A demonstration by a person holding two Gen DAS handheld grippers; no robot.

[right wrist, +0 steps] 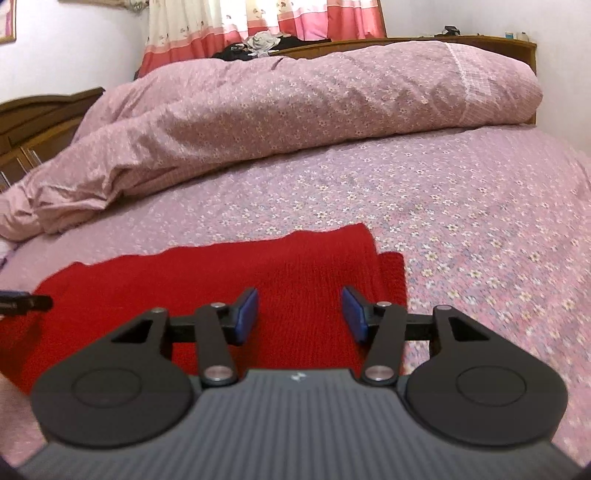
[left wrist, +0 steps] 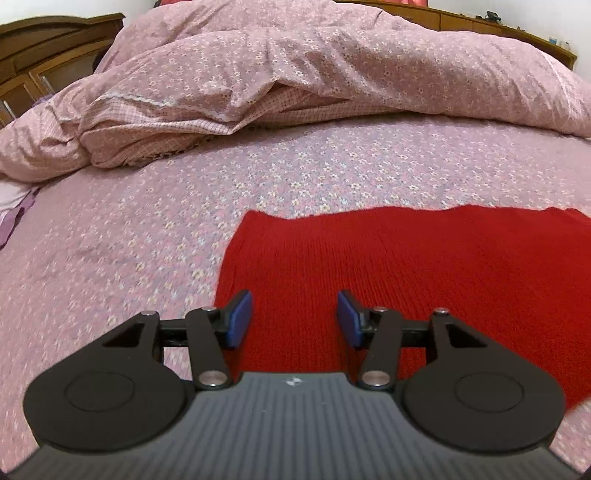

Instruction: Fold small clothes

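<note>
A red knit garment (left wrist: 406,266) lies flat on the flowered bedsheet (left wrist: 147,240). My left gripper (left wrist: 295,317) hovers over its left part, blue pads apart with only the knit showing below them. In the right wrist view the same garment (right wrist: 221,266) appears folded, a lower layer peeking out along its right edge. My right gripper (right wrist: 300,314) is open above that right part, nothing between its pads. A dark tip of the left gripper (right wrist: 22,301) pokes in at the left edge of that view.
A bunched pink duvet (left wrist: 295,74) (right wrist: 295,110) fills the far half of the bed. Wooden furniture (left wrist: 44,44) stands at the back left, a curtain (right wrist: 258,18) behind. Purple cloth (left wrist: 14,218) lies at the left edge. Bare sheet (right wrist: 480,240) stretches right of the garment.
</note>
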